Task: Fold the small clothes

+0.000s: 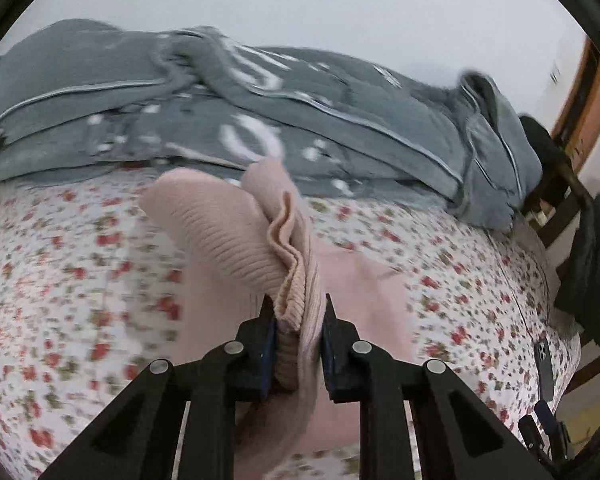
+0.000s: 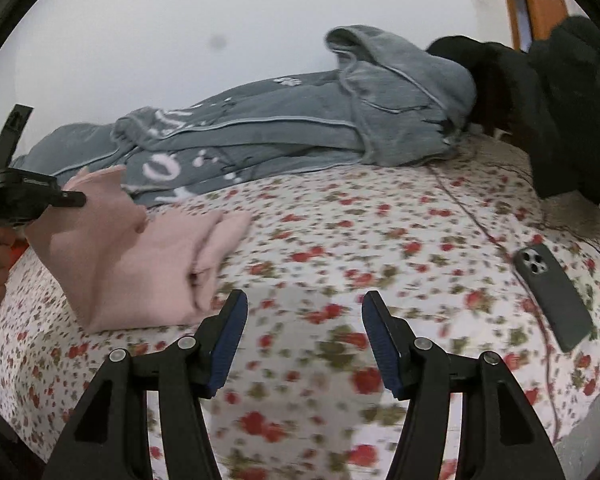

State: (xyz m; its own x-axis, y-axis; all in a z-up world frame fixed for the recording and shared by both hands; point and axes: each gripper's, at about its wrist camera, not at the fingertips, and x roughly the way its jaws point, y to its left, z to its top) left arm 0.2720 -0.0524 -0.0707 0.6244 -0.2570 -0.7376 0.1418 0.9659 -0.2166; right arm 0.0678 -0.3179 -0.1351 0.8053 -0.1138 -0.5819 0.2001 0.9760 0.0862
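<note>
A pink ribbed knit garment (image 1: 228,240) lies partly folded on the floral bedsheet (image 1: 60,264). My left gripper (image 1: 298,312) is shut on a bunched edge of it and holds that edge lifted above the bed. In the right wrist view the pink garment (image 2: 140,256) lies at the left in folded layers, with the left gripper (image 2: 66,199) at its far left edge. My right gripper (image 2: 304,300) is open and empty above the bare sheet (image 2: 340,240), just right of the garment.
A grey blanket with white print (image 1: 260,120) (image 2: 280,132) is heaped along the back by the wall. A dark phone (image 2: 552,296) (image 1: 546,364) lies on the sheet at the right. Dark clothing (image 2: 540,92) hangs over a wooden chair (image 1: 556,208) at the right edge.
</note>
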